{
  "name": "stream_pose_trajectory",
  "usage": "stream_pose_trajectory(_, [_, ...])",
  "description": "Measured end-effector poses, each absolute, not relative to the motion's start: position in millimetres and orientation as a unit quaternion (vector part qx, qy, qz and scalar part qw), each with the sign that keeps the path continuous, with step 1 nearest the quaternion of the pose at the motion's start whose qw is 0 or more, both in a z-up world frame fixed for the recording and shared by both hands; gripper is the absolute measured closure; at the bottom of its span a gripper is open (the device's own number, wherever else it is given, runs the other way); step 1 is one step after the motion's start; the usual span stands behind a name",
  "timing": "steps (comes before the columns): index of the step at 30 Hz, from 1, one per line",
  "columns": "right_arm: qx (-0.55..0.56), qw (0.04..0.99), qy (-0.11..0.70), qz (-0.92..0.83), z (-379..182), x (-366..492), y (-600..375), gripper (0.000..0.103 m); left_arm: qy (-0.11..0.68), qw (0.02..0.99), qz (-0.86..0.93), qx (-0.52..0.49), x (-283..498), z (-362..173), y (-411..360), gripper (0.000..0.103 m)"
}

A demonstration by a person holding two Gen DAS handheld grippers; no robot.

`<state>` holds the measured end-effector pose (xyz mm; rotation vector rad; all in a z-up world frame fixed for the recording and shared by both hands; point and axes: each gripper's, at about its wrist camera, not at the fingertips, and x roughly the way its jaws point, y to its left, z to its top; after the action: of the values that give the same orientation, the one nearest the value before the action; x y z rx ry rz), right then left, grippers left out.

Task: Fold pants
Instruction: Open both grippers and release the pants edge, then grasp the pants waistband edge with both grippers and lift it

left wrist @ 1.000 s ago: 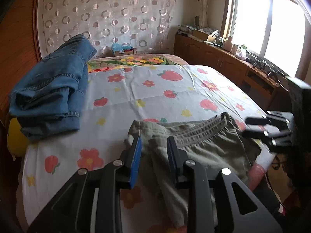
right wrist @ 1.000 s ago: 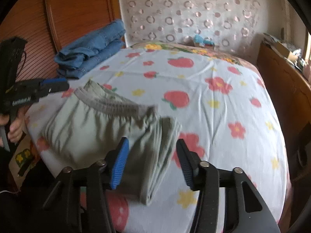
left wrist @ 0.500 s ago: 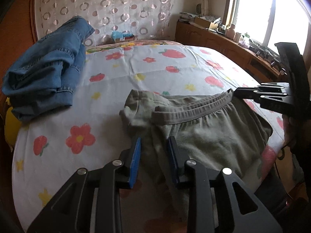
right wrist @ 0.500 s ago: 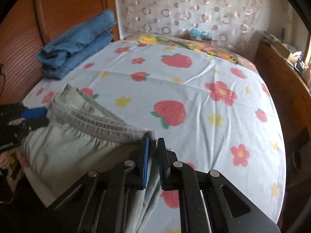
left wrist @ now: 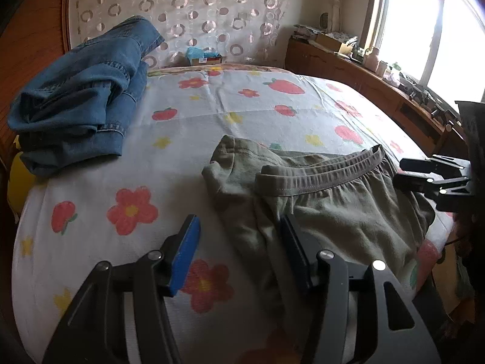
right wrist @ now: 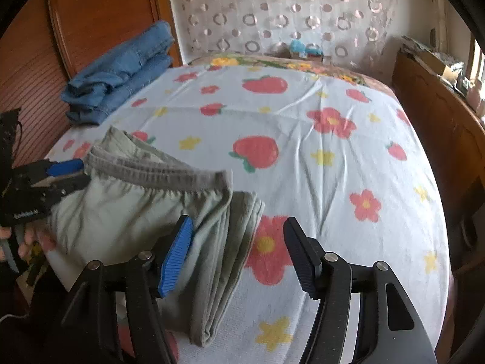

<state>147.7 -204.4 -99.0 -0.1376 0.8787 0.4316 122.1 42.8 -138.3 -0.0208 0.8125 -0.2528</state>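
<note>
Both grippers have let go since half a second ago: the right gripper [right wrist: 239, 254], then pinched together on the waistband corner, now stands with its jaws wide apart, and the left gripper [left wrist: 239, 248], then narrow over the cloth, has spread as well.

Between the right gripper's fingers lies the folded edge of the olive pants [right wrist: 145, 212], with the blue pad over the cloth and the black finger over the bare sheet beside it. I cannot tell whether either finger touches anything. From that gripper the pants stretch away to its left, the elastic waistband [right wrist: 157, 176] running across just ahead of the blue pad.

In the left wrist view the pants [left wrist: 333, 212] lie ahead and to the right of the left gripper; its black finger sits over the cloth, its blue pad over the bed sheet [left wrist: 212, 115] alongside. At the far right end of the waistband the right gripper [left wrist: 424, 176] shows side-on.

Farther ahead and to the left of both grippers, well apart from the pants, a heap of blue denim [left wrist: 78, 91] rests on the bed by the wooden headboard [right wrist: 100, 18].
</note>
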Motion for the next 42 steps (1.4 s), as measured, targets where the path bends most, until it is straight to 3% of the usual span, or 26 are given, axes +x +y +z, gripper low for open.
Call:
stream_pose_trajectory(3, [-0.065, 0.879, 0.427, 0.203, -105.5, 148.4, -203.9, 0.036, 0.393, 0.911, -0.122, -0.011, 122.1, -139.0, 43.5, 0.047])
stream_pose_trajectory(5, [-0.063, 0.88, 0.425, 0.202, -107.5, 148.3, -203.6, 0.028, 0.395, 0.911, -0.122, -0.013, 122.3, -139.2, 43.7, 0.047])
stream_pose_trajectory(11, [-0.083, 0.888, 0.407, 0.199, -112.6, 142.5, -198.2, 0.021, 0.402, 0.907, -0.124, -0.032, 129.5, -127.6, 49.9, 0.048])
stream_pose_trajectory(34, [-0.073, 0.887, 0.41, 0.2, -111.1, 145.5, -200.5, 0.021, 0.423, 0.894, -0.146, -0.016, 163.7, -127.9, 49.6, 0.048])
stream_pose_trajectory(36, [-0.072, 0.884, 0.414, 0.203, -109.7, 147.1, -199.0, 0.023, 0.425, 0.893, -0.147, -0.018, 165.0, -129.2, 48.8, 0.048])
stream_pose_trajectory(38, [-0.073, 0.882, 0.416, 0.208, -108.4, 147.9, -196.9, 0.032, 0.425, 0.892, -0.15, -0.021, 165.2, -130.4, 47.6, 0.048])
stream_pose_trajectory(42, [-0.072, 0.88, 0.418, 0.215, -107.2, 148.5, -192.8, 0.05, 0.423, 0.891, -0.163, -0.024, 162.0, -131.3, 43.9, 0.061])
